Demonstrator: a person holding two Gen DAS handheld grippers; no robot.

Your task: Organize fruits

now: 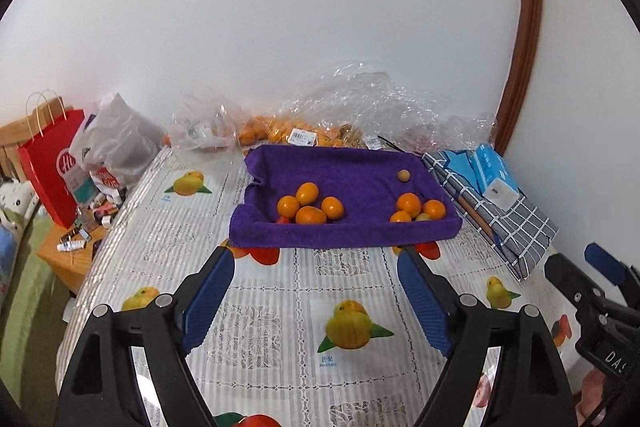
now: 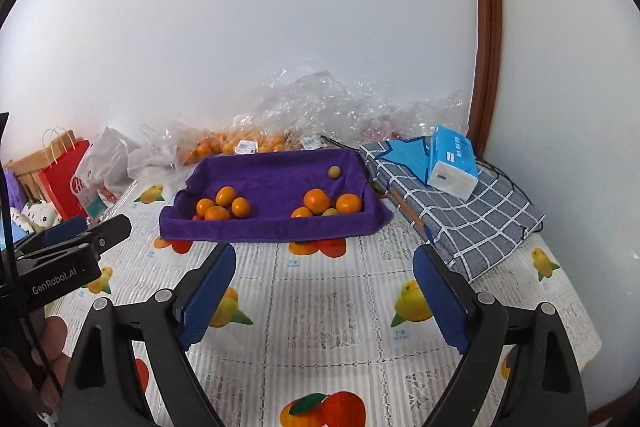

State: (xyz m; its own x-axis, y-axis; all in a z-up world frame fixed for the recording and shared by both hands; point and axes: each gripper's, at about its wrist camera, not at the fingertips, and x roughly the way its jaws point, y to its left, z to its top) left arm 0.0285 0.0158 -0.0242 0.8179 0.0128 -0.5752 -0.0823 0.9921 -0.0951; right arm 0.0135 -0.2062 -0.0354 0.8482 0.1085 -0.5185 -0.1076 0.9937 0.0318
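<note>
Both grippers are hovering over the near part of the bench (image 1: 280, 291), well short of the purple towel-lined tray (image 1: 344, 171). The left gripper (image 1: 316, 259) is holding its blue pads spread wide with nothing between them, and the right gripper (image 2: 324, 263) is likewise standing wide apart and pinching nothing. A broad strip of patterned tablecloth (image 2: 320, 307) is lying bare between the fingertips and the tray's near rim, which is sagging low at the front.

Inside the tray, four oranges (image 1: 310, 207) are clustering at the left, touching one another. Another group of oranges (image 1: 418, 209) is sitting at the right front corner, with a paler greenish fruit (image 1: 424, 217) tucked among them. A small tan round fruit (image 1: 403, 175) is resting alone near the back right wall.

Just right of the tray, a grey checked cloth bag (image 2: 472, 223) is lying flat with a blue tissue pack (image 2: 454, 163) on top. Behind the tray, crumpled clear plastic bags (image 1: 360, 99) are piling against the white wall (image 1: 320, 27), one holding more oranges. A red paper bag (image 1: 50, 163) is standing at the far left edge, and a brown door frame (image 2: 486, 27) is rising at the right
</note>
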